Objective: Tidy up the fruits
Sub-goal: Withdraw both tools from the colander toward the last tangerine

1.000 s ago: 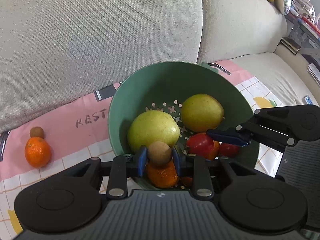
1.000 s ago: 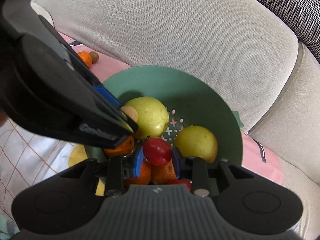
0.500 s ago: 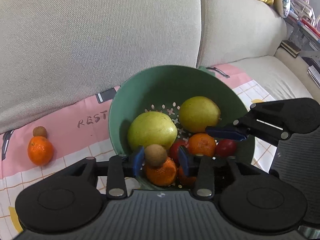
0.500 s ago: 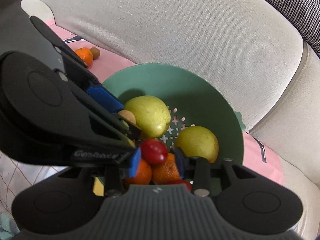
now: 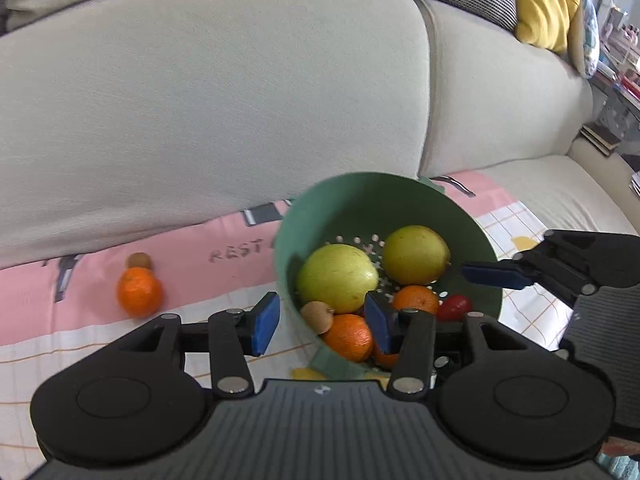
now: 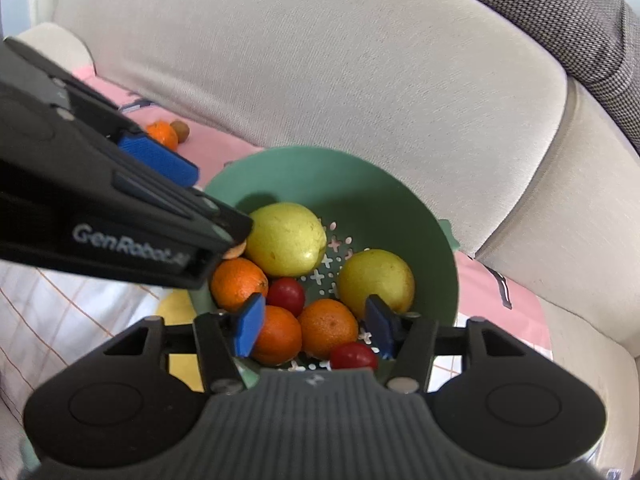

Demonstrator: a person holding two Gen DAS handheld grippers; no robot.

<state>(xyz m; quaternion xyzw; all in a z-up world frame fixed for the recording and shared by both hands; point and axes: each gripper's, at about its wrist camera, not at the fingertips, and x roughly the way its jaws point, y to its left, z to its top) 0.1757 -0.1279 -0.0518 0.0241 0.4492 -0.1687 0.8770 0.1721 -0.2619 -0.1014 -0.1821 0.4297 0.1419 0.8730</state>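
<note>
A green colander bowl (image 5: 360,204) (image 6: 400,200) stands on a pink and white cloth on the sofa seat. It holds two yellow-green pears (image 5: 338,278) (image 6: 376,278), several oranges (image 6: 328,328), two red tomatoes (image 6: 286,294) and a small brown kiwi (image 5: 317,317). My left gripper (image 5: 322,322) is open and empty over the bowl's near left rim. My right gripper (image 6: 314,326) is open and empty above the oranges. An orange (image 5: 139,291) and a second kiwi (image 5: 139,260) lie on the cloth to the left.
The beige sofa back (image 5: 220,100) rises right behind the bowl. A yellow cushion (image 5: 548,0) and a checked cushion (image 6: 568,12) sit on top of it. Shelves with clutter (image 5: 616,92) stand far right.
Both grippers opened. The left let the brown kiwi drop into the bowl and the right let go of a red tomato. Both grippers pulled up and back from the bowl.
</note>
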